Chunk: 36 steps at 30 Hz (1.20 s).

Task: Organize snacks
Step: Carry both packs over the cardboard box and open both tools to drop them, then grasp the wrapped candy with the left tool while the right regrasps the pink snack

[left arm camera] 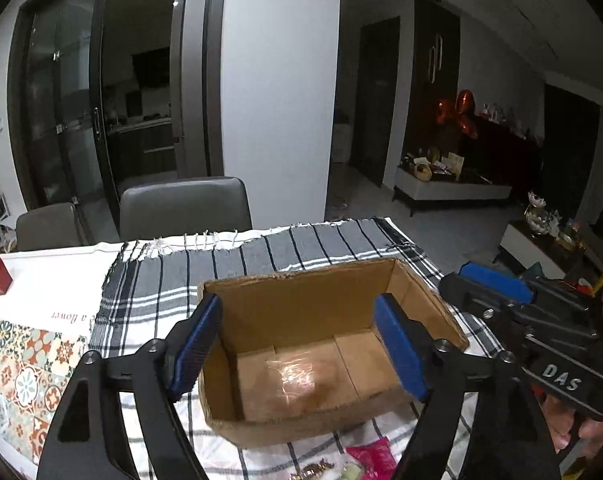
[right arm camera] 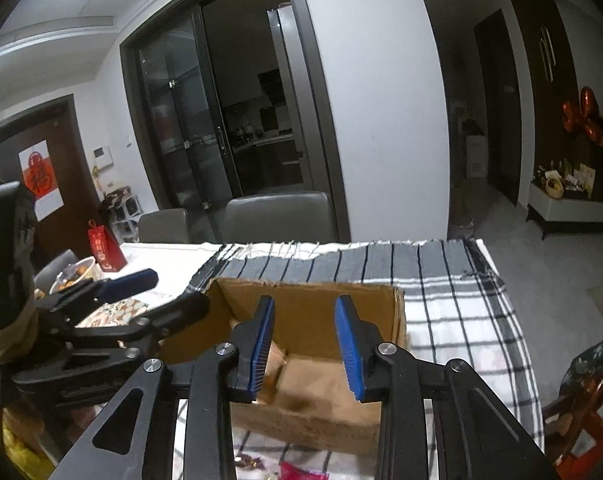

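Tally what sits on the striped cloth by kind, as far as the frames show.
Cardboard box: 1
Clear wrapped snack inside the box: 1
Pink snack packet in front of the box: 1
Brown wrapped candy at the bottom edge: 1
Total: 4, with more possibly cut off below.

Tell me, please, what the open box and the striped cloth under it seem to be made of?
The box looks like plain brown corrugated cardboard, matte, with rough torn top edges and flaps taped across the floor. The cloth looks like woven cotton, though the fibre is uncertain: soft grey and white stripes with a knotted white fringe at its far edge.
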{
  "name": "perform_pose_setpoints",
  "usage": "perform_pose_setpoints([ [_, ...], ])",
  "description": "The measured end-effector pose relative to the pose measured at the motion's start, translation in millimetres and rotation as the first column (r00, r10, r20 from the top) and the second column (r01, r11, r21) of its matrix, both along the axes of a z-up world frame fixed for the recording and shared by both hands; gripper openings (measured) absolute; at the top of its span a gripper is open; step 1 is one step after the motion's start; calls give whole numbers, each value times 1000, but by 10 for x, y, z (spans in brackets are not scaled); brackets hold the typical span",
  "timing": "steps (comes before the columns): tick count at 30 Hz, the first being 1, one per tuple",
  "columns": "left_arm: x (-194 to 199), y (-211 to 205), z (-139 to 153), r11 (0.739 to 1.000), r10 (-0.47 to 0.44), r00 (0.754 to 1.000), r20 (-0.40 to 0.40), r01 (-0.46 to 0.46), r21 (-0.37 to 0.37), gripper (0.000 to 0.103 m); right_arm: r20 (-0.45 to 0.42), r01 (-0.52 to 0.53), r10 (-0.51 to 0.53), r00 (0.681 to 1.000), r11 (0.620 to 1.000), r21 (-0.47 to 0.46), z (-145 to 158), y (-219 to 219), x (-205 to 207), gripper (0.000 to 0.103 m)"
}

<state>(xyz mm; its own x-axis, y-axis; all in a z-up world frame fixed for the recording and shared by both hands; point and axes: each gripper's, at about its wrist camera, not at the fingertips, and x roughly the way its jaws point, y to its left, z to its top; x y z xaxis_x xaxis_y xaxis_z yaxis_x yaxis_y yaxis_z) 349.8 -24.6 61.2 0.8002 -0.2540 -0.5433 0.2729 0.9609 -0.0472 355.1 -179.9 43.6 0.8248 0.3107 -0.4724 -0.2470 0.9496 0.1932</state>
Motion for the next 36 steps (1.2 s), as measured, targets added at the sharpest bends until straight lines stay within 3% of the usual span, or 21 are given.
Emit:
perform_pose_setpoints([
  [10, -503, 108, 8, 997, 27, 999, 30, -29, 66, 81, -35, -10, 10, 999, 1000, -18, -87, 99, -386, 44],
  [16, -812, 177, -53, 996, 10, 997, 74, -17, 89, 81, -70, -26, 26, 997, 1000, 0, -199, 169, -562, 44],
  [19, -924, 194, -117, 994, -12, 996, 87, 3, 105, 81, -89, -35, 35, 995, 999, 2, -278, 224, -627, 52],
  [22, -986, 231, -228, 992, -38, 995, 92, 26, 126, 80, -105, -32, 31, 994, 999, -3, -372, 276, -680, 52],
  [36, -1036, 247, -838, 966, -198, 980, -26, 200, 165, 65, -248, 31, -28, 968, 999, 11, -1019, 374, -757, 52],
])
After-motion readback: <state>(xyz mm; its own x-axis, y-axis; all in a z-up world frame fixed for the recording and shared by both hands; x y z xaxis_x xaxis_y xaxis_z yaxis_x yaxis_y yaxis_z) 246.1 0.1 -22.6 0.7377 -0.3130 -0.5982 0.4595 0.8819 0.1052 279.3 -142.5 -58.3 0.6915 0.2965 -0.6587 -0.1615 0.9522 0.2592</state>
